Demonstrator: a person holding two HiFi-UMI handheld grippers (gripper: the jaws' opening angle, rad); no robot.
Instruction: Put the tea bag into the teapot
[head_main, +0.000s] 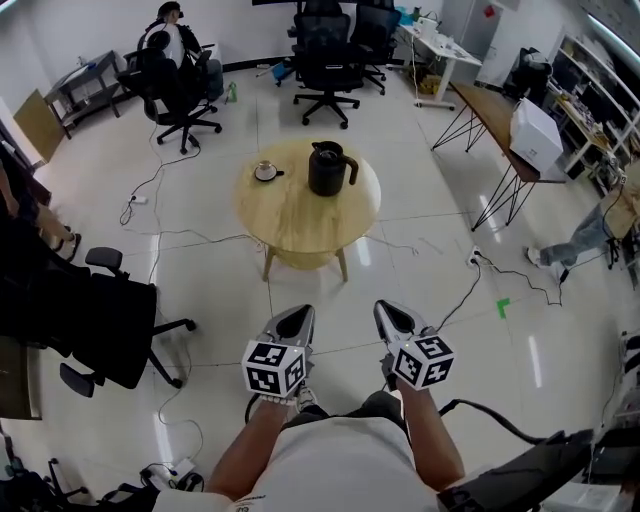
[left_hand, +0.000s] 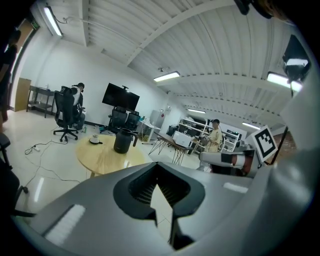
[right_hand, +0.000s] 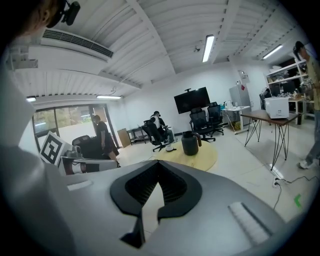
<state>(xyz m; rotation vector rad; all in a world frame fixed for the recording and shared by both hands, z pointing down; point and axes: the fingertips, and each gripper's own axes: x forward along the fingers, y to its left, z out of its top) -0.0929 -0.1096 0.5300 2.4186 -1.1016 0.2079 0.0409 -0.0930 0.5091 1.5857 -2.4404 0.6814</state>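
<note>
A black teapot (head_main: 330, 168) with a handle stands on a round wooden table (head_main: 300, 215) a few steps ahead of me. To its left lies a small saucer (head_main: 266, 172) with a pale item on it; I cannot make out a tea bag at this distance. My left gripper (head_main: 297, 315) and right gripper (head_main: 392, 312) are held close to my body over the floor, far short of the table, both shut and empty. The left gripper view shows its jaws (left_hand: 159, 172) closed with the teapot (left_hand: 122, 141) beyond. In the right gripper view the teapot (right_hand: 190, 143) stands past the closed jaws (right_hand: 159, 172).
Black office chairs (head_main: 325, 60) stand behind the table, and another chair (head_main: 110, 320) is at my left. Cables (head_main: 160, 240) trail over the shiny floor. A desk (head_main: 500, 120) with a white box is at the right. A person (head_main: 170, 40) sits at the back left.
</note>
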